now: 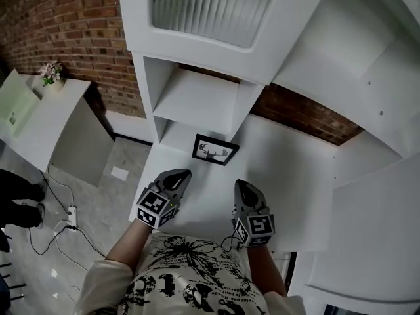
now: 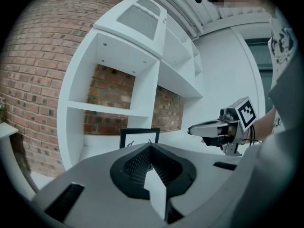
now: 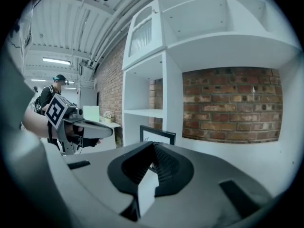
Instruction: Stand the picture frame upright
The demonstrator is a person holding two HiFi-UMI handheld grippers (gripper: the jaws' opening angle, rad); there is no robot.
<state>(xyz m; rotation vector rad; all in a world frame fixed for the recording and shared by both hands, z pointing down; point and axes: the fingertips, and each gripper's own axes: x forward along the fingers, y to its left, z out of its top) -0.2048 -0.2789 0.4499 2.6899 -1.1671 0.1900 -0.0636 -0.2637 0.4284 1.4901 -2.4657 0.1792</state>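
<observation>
A black picture frame [image 1: 215, 150] with a deer print stands upright on the white desk top [image 1: 289, 176], close to the shelf post. It also shows in the left gripper view, picture frame [image 2: 139, 137], and in the right gripper view, picture frame [image 3: 157, 135], just past each set of jaws. My left gripper [image 1: 178, 176] hovers short of the frame on its near left, shut and holding nothing. My right gripper [image 1: 241, 186] hovers on its near right, also shut and empty. Neither touches the frame. Each gripper sees the other: right gripper [image 2: 209, 127], left gripper [image 3: 90, 128].
A white shelving unit [image 1: 197, 97] rises behind the desk against a brick wall [image 1: 72, 25]. A white cabinet [image 1: 46, 117] with a small flower pot [image 1: 50, 72] stands at the left. Cables and a power strip [image 1: 71, 215] lie on the floor. A person's legs [image 1: 16, 199] show at the left edge.
</observation>
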